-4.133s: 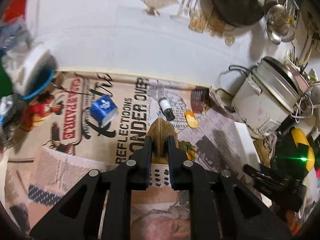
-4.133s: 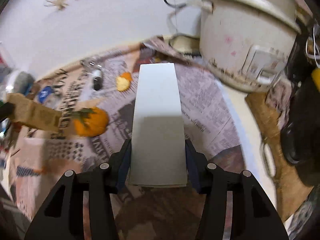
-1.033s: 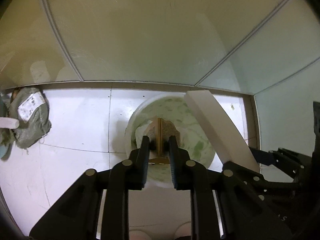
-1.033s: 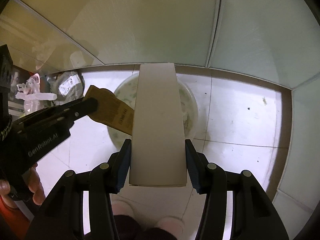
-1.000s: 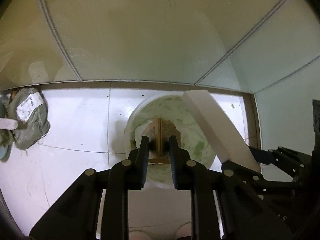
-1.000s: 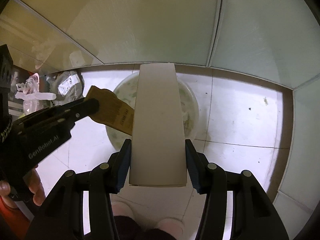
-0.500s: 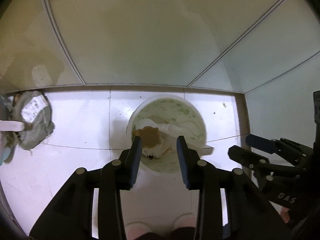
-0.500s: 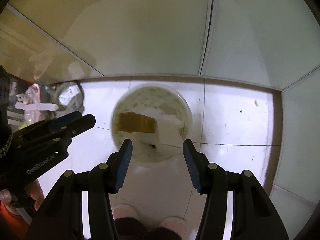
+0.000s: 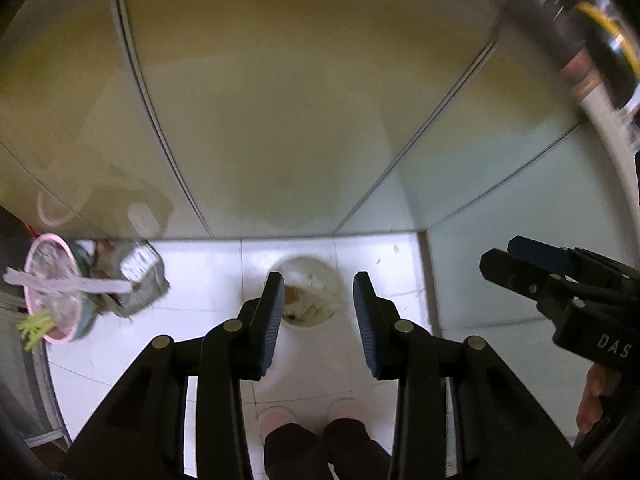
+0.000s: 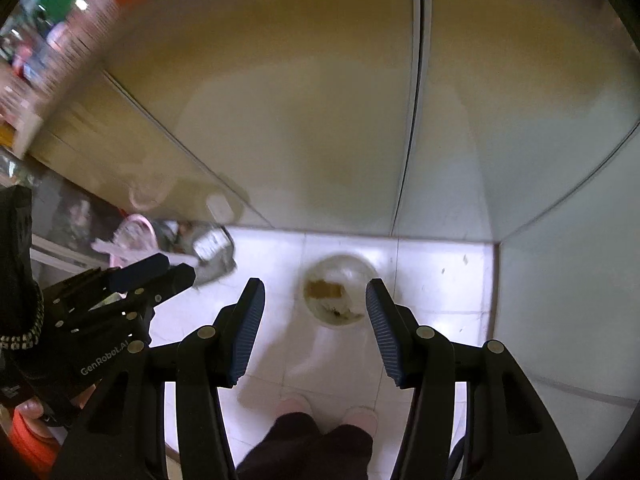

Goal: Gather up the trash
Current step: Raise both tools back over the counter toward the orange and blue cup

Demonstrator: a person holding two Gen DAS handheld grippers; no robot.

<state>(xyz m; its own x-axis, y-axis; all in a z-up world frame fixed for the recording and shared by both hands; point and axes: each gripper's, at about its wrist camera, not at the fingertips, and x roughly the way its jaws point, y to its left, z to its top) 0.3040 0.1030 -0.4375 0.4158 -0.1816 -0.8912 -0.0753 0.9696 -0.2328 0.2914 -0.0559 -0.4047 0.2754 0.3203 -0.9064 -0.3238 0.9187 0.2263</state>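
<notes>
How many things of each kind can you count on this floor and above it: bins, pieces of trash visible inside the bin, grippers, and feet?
Bins: 1, the round bin
Trash pieces visible inside: 2, brown card and white paper
Grippers: 2, left gripper and right gripper, both empty
Feet: 2, slippers
Total: 7

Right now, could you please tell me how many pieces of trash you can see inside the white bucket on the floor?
2 that can be told apart in the white bucket: a brown cardboard piece toward its left, and crumpled white paper beside it. More may be hidden beneath.
</notes>
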